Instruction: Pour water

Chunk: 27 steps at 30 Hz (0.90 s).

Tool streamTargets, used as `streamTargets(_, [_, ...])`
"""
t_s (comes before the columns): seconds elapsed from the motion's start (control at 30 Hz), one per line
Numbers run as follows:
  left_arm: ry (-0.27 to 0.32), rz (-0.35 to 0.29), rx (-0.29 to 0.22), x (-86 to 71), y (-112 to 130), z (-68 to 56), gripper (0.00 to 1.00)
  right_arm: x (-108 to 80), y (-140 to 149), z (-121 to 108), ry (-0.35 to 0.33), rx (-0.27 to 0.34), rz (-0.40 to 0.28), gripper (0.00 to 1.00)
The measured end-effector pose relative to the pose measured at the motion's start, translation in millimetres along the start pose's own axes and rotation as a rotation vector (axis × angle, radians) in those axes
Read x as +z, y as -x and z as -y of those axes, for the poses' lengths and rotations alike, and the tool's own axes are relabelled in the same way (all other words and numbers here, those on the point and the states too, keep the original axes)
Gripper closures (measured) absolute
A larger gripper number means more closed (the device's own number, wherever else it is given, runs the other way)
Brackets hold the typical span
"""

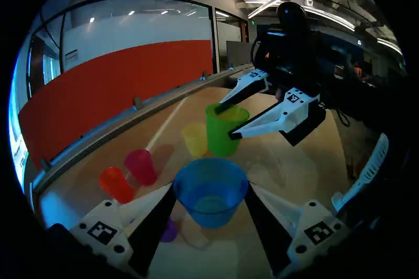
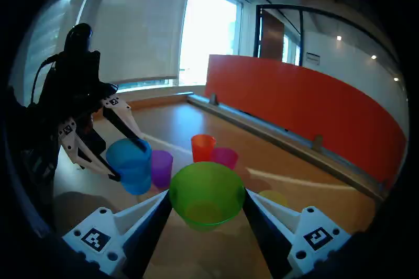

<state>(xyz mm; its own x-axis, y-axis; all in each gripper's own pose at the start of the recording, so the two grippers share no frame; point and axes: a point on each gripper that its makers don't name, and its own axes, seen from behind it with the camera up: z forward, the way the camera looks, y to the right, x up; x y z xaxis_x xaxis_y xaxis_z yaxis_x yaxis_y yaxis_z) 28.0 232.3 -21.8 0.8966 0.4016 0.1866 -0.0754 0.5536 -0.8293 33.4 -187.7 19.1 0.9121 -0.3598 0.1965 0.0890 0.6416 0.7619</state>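
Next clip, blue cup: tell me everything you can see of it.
The blue cup is a translucent, plastic-looking tumbler, tapering from a wide round rim to a narrower base, no handle. It stands roughly upright, clamped between the two fingers of the left tool. A paler band low inside may be water. In the right gripper view a purple cup sits close beside it. Whether its base touches the table is unclear.

Purple cup (image 1: 168, 232) sits mostly hidden behind the left fingers (image 1: 152, 224)
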Motion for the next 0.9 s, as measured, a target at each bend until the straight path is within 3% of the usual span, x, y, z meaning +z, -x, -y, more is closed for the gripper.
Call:
streamTargets(0.4, [-0.050,-0.098,-0.040,-23.5,-32,13.1,0.12,-18.0,-41,10,0.008,0.010,-0.143,0.07])
streamTargets(0.9, [-0.077,-0.165,-0.057,-40.4,-52,20.4,0.12,-27.1,-71,23,0.001,0.017,-0.245,0.06])
